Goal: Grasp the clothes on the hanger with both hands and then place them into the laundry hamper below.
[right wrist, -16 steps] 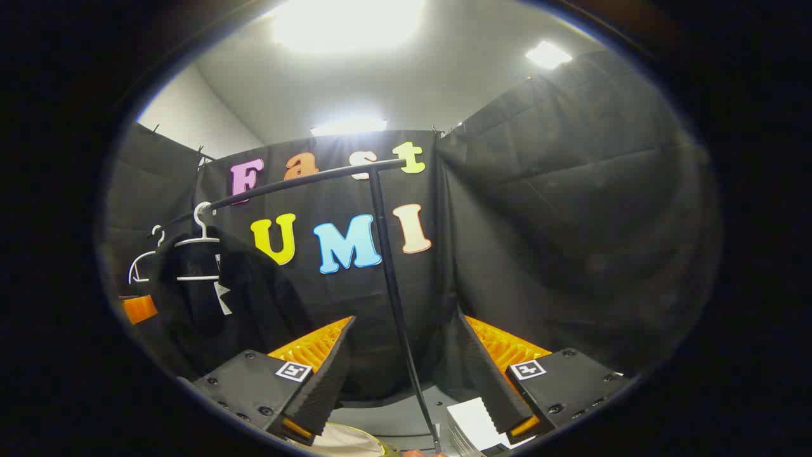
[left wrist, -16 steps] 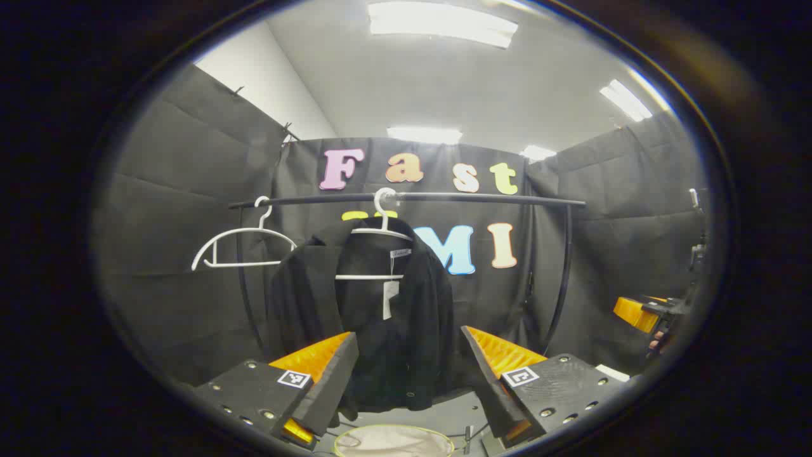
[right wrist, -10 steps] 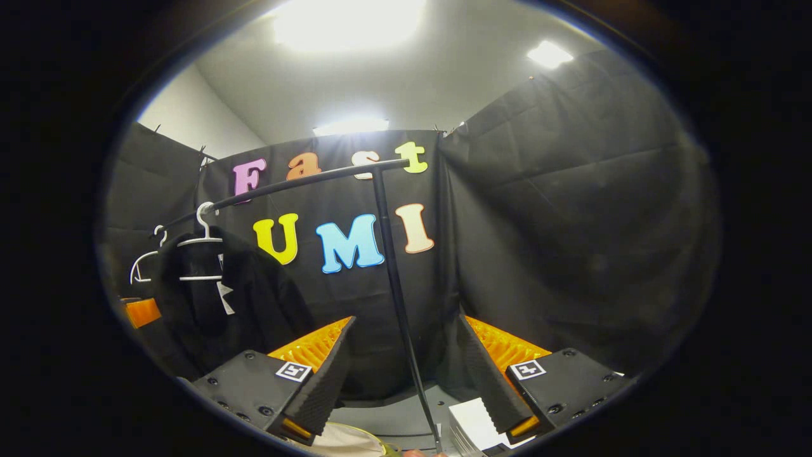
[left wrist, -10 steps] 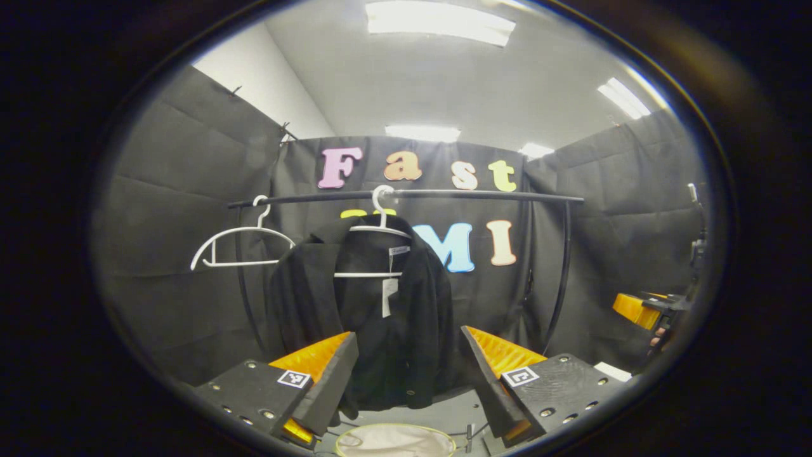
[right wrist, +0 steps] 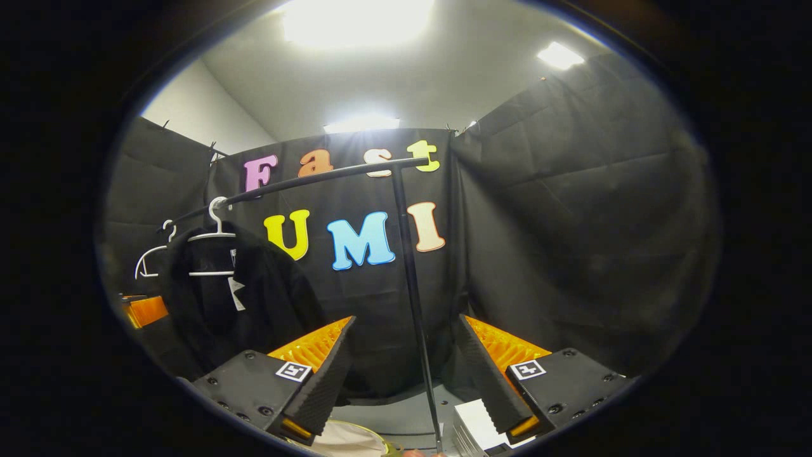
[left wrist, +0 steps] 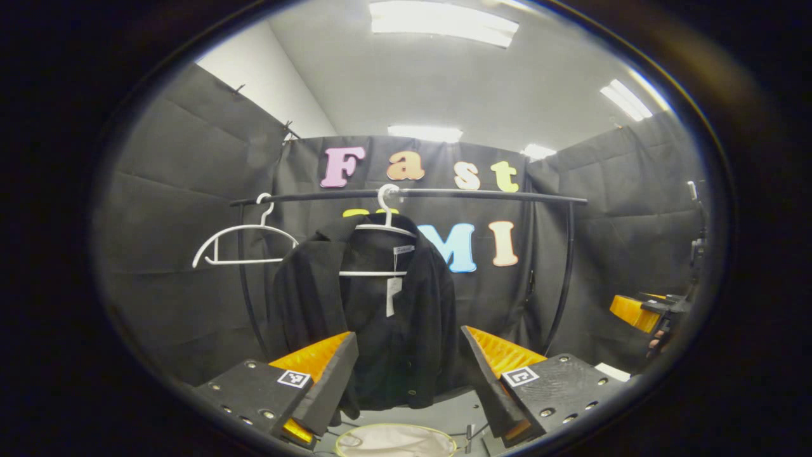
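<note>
**Booth stock: black garment on rail, both grippers unloaded**

- Clothes (left wrist: 368, 317): one black jacket-like garment with a white tag at the collar, hung on a white hanger (left wrist: 380, 231) hooked over a black rail (left wrist: 444, 195). In the right gripper view the same clothes (right wrist: 247, 304) hang at far left, on the rail's left part.
- Spare hanger (left wrist: 244, 244): white, bare, on the same rail to the left of the garment, apart from it.
- Laundry hamper (left wrist: 394, 440): pale round opening with a light rim, at the bottom edge of the left gripper view, below the garment; its rim (right wrist: 355, 438) also shows at the bottom of the right gripper view.
- Left gripper (left wrist: 409, 365): jaws spread wide, holding nothing; garment framed between them but farther off, untouched.
- Right gripper (right wrist: 403, 362): jaws spread wide, holding nothing; the rail's upright post (right wrist: 412, 298) stands between them, farther off. Also shows at the far right of the left gripper view.
- White stack (right wrist: 476, 431): flat white items at bottom, beside the post's foot.
</note>
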Tool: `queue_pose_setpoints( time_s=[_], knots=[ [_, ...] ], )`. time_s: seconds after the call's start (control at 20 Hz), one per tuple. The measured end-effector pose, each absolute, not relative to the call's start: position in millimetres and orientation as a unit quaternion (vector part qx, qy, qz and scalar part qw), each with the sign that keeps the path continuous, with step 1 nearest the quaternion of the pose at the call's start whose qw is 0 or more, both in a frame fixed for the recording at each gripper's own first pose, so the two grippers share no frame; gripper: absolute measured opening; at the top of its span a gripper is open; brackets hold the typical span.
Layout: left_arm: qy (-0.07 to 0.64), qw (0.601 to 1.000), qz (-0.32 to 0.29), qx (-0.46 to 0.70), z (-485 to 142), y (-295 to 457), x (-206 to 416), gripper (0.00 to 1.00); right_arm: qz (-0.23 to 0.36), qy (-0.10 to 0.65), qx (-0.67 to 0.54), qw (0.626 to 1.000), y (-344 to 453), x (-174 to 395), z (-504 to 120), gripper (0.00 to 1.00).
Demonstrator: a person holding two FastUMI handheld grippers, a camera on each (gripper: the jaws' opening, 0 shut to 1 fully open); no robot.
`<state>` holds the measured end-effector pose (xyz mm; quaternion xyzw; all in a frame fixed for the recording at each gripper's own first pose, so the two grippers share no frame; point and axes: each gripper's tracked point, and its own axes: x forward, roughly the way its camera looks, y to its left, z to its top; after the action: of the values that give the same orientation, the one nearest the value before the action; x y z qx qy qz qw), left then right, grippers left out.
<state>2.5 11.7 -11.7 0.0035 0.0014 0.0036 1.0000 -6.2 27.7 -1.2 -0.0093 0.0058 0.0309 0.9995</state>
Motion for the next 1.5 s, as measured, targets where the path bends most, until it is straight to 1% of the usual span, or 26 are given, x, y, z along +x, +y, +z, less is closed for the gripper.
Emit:
queue_pose_setpoints(
  time_s=[0.1, 0.15, 0.2, 0.4, 0.5, 0.7, 1.0, 1.15, 1.5],
  knots=[
    [0.001, 1.000, 0.007, 0.002, -15.3, 15.0, 2.6, 0.92, 0.036, 0.009, -0.013, 0.999, 32.8, -6.0, -2.8, 0.98],
    [0.002, 1.000, 0.009, -0.001, -17.2, 15.5, 4.1, 0.92, 0.038, 0.012, -0.014, 0.999, 35.0, -6.2, -2.5, 0.95],
    [0.003, 1.000, 0.010, -0.006, -18.5, 16.3, 3.9, 0.92, 0.041, 0.013, -0.014, 0.999, 38.7, -6.0, -3.3, 0.98],
    [0.009, 0.999, 0.018, -0.025, -21.3, 26.9, 4.9, 0.93, 0.057, 0.023, -0.016, 0.998, 54.6, -1.8, -1.7, 0.98],
    [0.002, 0.999, 0.032, -0.026, -17.7, 38.3, 3.5, 0.94, 0.071, 0.028, -0.020, 0.997, 67.2, 1.0, -2.2, 0.98],
    [-0.011, 0.997, 0.068, -0.016, -2.7, 61.8, -6.8, 0.94, 0.115, 0.041, -0.028, 0.992, 100.0, 3.0, -3.7, 0.98],
    [-0.003, 0.994, 0.104, -0.015, 6.4, 85.7, -8.5, 0.94, 0.182, 0.042, -0.021, 0.982, 160.0, 18.1, 5.1, 0.98],
    [0.000, 0.992, 0.126, -0.016, 12.9, 95.5, 1.5, 0.94, 0.223, 0.042, -0.015, 0.974, 193.3, 35.5, 5.8, 0.98],
    [0.014, 0.978, 0.206, -0.003, 21.3, 121.4, 20.8, 0.94, 0.315, 0.057, 0.020, 0.947, 279.7, 86.6, 3.7, 0.98]
  ],
)
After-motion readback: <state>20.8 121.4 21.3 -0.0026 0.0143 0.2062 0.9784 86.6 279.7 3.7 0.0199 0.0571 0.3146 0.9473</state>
